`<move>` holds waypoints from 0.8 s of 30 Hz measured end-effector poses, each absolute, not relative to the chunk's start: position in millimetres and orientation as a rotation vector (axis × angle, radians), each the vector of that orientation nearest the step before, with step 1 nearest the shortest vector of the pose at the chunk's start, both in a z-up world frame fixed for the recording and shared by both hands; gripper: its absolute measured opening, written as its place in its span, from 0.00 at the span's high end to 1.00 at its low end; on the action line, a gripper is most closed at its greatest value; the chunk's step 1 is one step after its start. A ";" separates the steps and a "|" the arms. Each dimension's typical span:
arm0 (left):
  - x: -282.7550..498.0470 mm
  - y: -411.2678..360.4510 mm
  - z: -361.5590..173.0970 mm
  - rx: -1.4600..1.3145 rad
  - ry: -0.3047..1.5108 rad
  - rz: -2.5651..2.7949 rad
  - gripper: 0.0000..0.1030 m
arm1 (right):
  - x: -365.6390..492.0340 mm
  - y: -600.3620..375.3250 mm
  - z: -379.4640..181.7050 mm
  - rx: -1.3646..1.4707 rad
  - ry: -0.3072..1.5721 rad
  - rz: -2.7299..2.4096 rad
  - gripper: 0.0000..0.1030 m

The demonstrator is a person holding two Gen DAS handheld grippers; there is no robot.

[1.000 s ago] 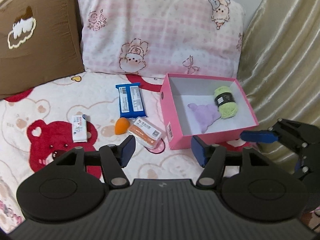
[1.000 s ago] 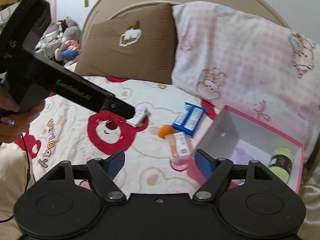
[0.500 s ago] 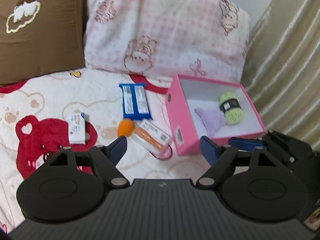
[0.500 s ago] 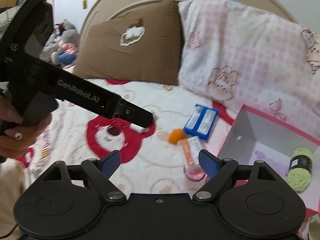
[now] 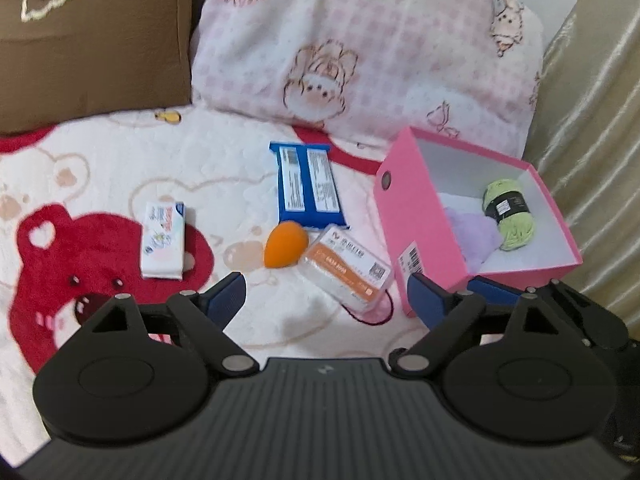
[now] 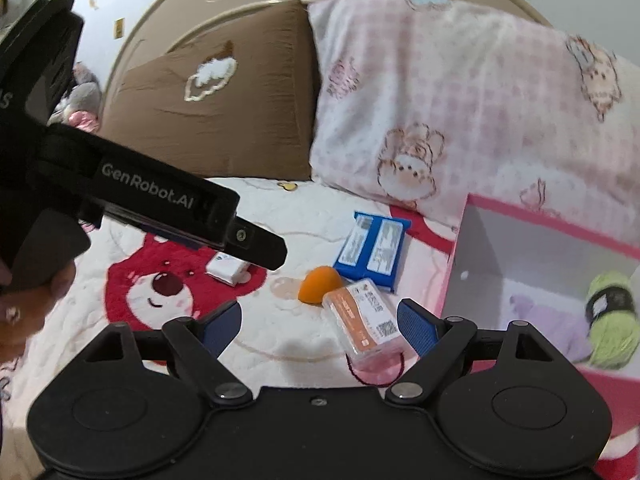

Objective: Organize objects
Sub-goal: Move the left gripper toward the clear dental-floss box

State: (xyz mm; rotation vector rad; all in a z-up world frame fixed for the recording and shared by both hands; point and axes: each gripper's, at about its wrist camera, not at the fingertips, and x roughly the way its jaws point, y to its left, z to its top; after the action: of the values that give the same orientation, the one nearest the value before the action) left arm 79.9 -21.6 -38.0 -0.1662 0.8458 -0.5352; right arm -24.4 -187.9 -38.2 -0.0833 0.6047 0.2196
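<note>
Four loose items (image 5: 285, 243) (two boxed (image 5: 508, 213))

On my bed (image 5: 240, 168), the box (image 5: 416, 224) sits right of the packets (image 5: 308, 184); yarn (image 5: 508, 212) lies in it, pillows (image 5: 360, 40) behind.

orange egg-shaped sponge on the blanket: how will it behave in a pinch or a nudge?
The orange egg-shaped sponge looks like soft foam, so it probably squashes between the pads and weighs little. Its rounded body tapers to a tip, so a nudge would likely roll it in a curve, though the plush blanket should damp that. It touches the clear orange-labelled box, which a push could shift.
</note>
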 end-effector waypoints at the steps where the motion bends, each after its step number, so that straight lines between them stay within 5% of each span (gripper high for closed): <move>1: 81.8 -21.8 -43.8 -0.177 0.848 -0.537 0.16 | -22.2 -187.2 -44.1 -0.081 0.610 0.209 0.15; 15: 103.6 -40.5 -109.9 -0.250 0.856 -0.595 0.23 | -9.4 -172.7 -103.6 -0.182 0.674 0.101 0.16; 17: 108.1 -43.2 -117.7 -0.272 0.862 -0.609 0.34 | -6.4 -173.4 -110.3 -0.177 0.663 0.103 0.19; 24: 126.3 -52.6 -132.3 -0.272 0.862 -0.651 0.38 | 8.5 -182.4 -133.9 -0.052 0.720 0.067 0.38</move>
State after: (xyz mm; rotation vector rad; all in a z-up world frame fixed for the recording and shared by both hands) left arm 126.3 -52.6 -132.3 -0.2725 0.8621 -0.6511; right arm 8.5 -182.4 -133.9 -0.0517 0.7199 0.0671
